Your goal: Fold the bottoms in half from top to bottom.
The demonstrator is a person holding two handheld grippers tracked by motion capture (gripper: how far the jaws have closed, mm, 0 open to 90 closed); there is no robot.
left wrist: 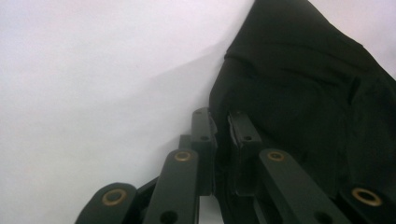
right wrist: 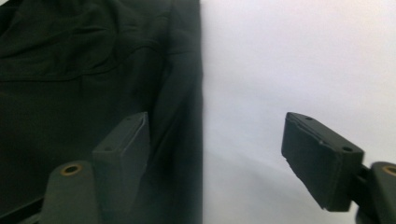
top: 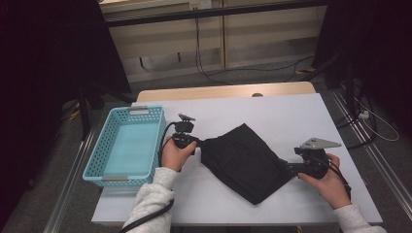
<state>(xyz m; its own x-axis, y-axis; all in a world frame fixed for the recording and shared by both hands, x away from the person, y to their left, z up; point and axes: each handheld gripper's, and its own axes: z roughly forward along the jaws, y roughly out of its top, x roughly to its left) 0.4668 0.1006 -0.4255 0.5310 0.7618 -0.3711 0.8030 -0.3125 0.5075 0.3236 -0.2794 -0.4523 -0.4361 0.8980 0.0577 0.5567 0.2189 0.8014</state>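
Your left gripper (left wrist: 220,123) is pinched onto the corner of the black cloth (top: 243,160). Your right gripper (right wrist: 215,154) sits wide apart, one jaw over the cloth's edge, the other above bare table (top: 291,116).

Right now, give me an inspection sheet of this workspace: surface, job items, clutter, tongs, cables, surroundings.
Surface: white tabletop, flat, on a wooden table whose far edge shows.
Job's things: black folded garment lying flat near the middle; turquoise plastic basket at the left edge, nothing in it.
Clutter: nothing seen.
Grippers: left tongs closed on the garment's left corner; right tongs open, one jaw over the garment's edge, the other over bare tabletop.
Cables: black cable loops from the left tongs; more cables on the floor beyond the table.
Surroundings: dark curtains on both sides, pale wall panels behind, metal rails beside the table.
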